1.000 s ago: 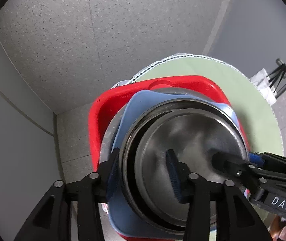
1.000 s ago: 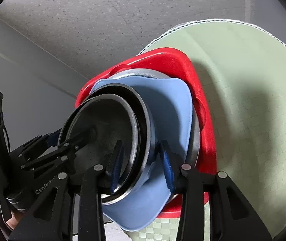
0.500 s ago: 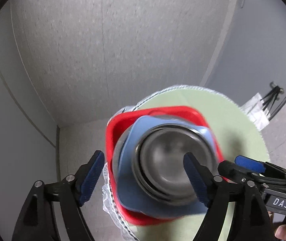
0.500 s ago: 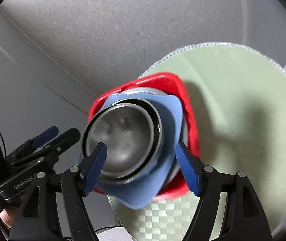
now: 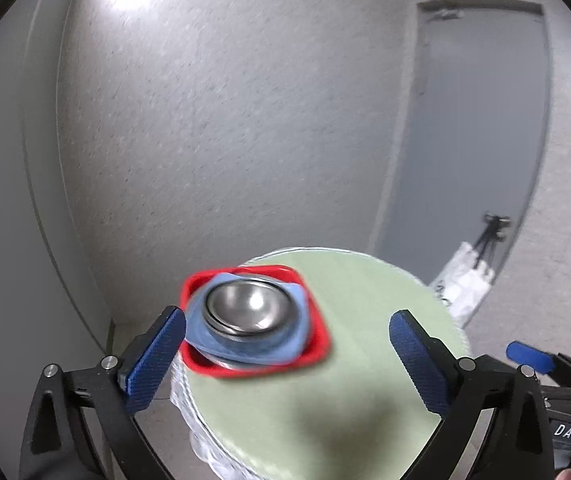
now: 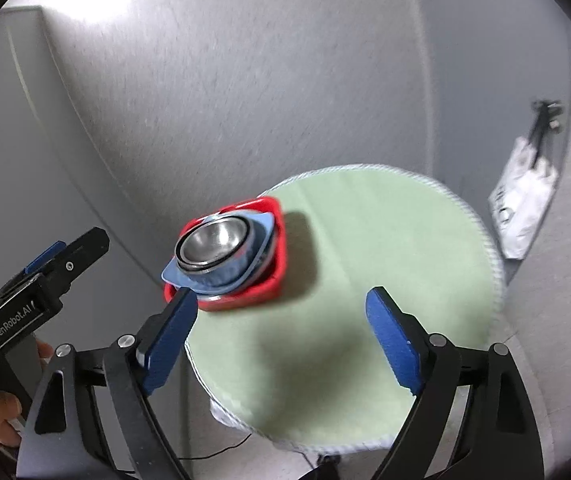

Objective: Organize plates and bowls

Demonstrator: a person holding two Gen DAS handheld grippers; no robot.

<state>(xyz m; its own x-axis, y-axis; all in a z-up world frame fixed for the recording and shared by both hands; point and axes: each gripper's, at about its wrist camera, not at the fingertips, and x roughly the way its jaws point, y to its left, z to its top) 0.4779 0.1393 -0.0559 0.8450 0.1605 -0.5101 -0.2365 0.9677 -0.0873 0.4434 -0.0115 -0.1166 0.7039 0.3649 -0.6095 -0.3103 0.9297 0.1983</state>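
Tabletop: a round tabletop [image 5: 369,320] covered by a pale green checked cloth with a white stitched edge is seen in both views [image 6: 385,264].
Red dish: a square red plastic dish with rounded corners [image 5: 317,336] is set near the far left edge of the tabletop [image 6: 275,276]; the whole stack is carried in it.
Metal plate: only a sliver of a steel rim is seen between the red dish and the blue one.
Blue dish: a soft blue, rounded-square plastic dish [image 5: 293,340] is nested inside, with one corner overhanging [image 6: 171,274].
Steel bowls: shiny round steel bowls [image 5: 245,304] are stacked on top, their polished insides facing up [image 6: 213,240]; the count is blurred.
Left claw: the left claw [image 5: 285,360], with blue ribbed pads, is spread wide and nothing is held; it is kept apart from the stack.
Right claw: the right claw [image 6: 281,344] is likewise spread wide and empty, held over the cloth.
Surroundings: a speckled grey floor [image 5: 225,120] and a white plastic bag [image 6: 525,196] lie beyond.
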